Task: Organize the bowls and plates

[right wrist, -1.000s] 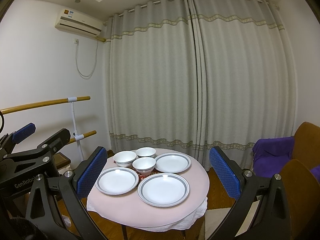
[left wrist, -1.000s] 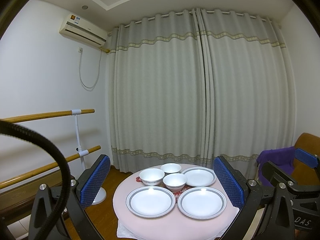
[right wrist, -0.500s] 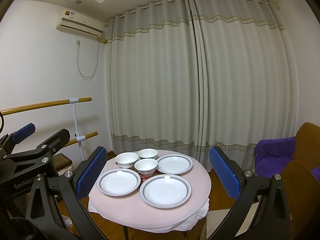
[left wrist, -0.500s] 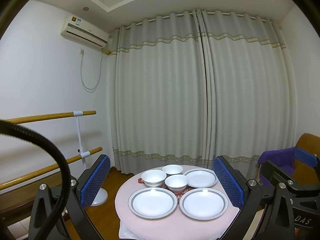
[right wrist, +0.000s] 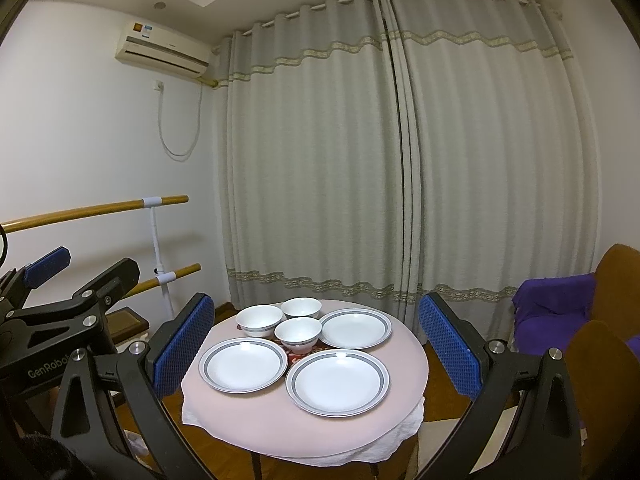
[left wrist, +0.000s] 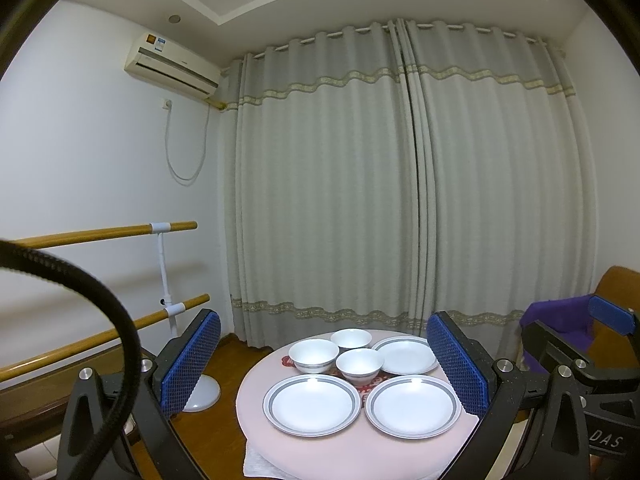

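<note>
Lately the table [left wrist: 280, 446] has sunk slightly toward lower frame; plates [left wrist: 312, 405] and bowls [left wrist: 314, 355] remain unstacked, both grippers [left wrist: 324, 364] [right wrist: 316, 344] wide, empty; we judge work unbegun.

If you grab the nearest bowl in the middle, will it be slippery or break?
Probably slippery: the middle bowl looks glossy and glazed, so the pads may slide. Likely breakable, since it resembles ceramic. It stands upright on a small foot close to the plates, so a push could tip or knock it.
</note>
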A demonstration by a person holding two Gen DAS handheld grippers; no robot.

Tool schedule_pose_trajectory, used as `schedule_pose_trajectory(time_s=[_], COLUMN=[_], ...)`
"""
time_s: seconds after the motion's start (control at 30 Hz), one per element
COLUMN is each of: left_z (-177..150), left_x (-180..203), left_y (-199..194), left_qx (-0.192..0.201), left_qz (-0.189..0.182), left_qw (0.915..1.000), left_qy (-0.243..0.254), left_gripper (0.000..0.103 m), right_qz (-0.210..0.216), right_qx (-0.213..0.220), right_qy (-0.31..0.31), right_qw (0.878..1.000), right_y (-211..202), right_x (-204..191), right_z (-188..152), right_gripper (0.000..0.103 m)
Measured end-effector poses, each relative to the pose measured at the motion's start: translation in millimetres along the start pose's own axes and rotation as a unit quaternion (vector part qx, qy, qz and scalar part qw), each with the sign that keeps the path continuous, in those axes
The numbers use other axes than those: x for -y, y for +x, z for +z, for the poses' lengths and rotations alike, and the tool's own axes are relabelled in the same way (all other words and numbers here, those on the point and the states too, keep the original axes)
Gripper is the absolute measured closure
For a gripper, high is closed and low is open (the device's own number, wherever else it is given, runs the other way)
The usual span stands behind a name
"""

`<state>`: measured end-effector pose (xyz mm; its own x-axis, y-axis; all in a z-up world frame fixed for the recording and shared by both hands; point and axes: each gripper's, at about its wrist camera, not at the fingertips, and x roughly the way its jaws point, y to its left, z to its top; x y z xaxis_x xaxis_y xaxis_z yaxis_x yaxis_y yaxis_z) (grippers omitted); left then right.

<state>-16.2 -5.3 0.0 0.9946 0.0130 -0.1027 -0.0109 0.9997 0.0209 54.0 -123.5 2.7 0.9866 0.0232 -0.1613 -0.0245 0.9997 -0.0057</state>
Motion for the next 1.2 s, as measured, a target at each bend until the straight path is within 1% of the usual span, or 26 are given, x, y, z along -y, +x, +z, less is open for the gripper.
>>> schedule_pose_trajectory(time_s=[0.4, 0.63, 0.8, 0.83, 0.9, 1.0, 1.1, 1.2], left_z=[-1, -9, -23, -31, -39, -57, -68, -74], left_x=[-3, -8, -19, -23, -27, -31, -32, -32], left_y=[6, 32, 71, 85, 101, 133, 165, 197], left_qx=[-0.005, -0.033, -0.083, -0.101, -0.12, -0.159, -0.198, -0.228], left_qz=[0.0, 0.001, 0.008, 0.008, 0.008, 0.014, 0.012, 0.012], left_qw=[1.0, 0.9994, 0.9965, 0.9948, 0.9927, 0.9872, 0.9802, 0.9735], left_qy=[-0.001, -0.004, -0.004, -0.007, -0.006, -0.001, -0.006, -0.01], left_gripper=[0.0, 0.0, 0.0, 0.0, 0.0, 0.0, 0.0, 0.0], right_qz=[0.001, 0.002, -0.005, -0.006, -0.008, -0.015, -0.018, -0.021], right_qx=[-0.004, -0.022, -0.051, -0.059, -0.079, -0.113, -0.146, -0.17], right_qy=[0.0, 0.007, 0.012, 0.014, 0.019, 0.024, 0.032, 0.036], right_qw=[1.0, 1.0, 0.999, 0.998, 0.997, 0.993, 0.989, 0.985], right_y=[8, 25, 55, 62, 79, 108, 140, 166], right_x=[0, 6, 16, 19, 26, 37, 49, 58], right_z=[-2, -13, -32, -37, -50, -70, -88, -101], right_gripper=[0.0, 0.0, 0.0, 0.0, 0.0, 0.0, 0.0, 0.0])
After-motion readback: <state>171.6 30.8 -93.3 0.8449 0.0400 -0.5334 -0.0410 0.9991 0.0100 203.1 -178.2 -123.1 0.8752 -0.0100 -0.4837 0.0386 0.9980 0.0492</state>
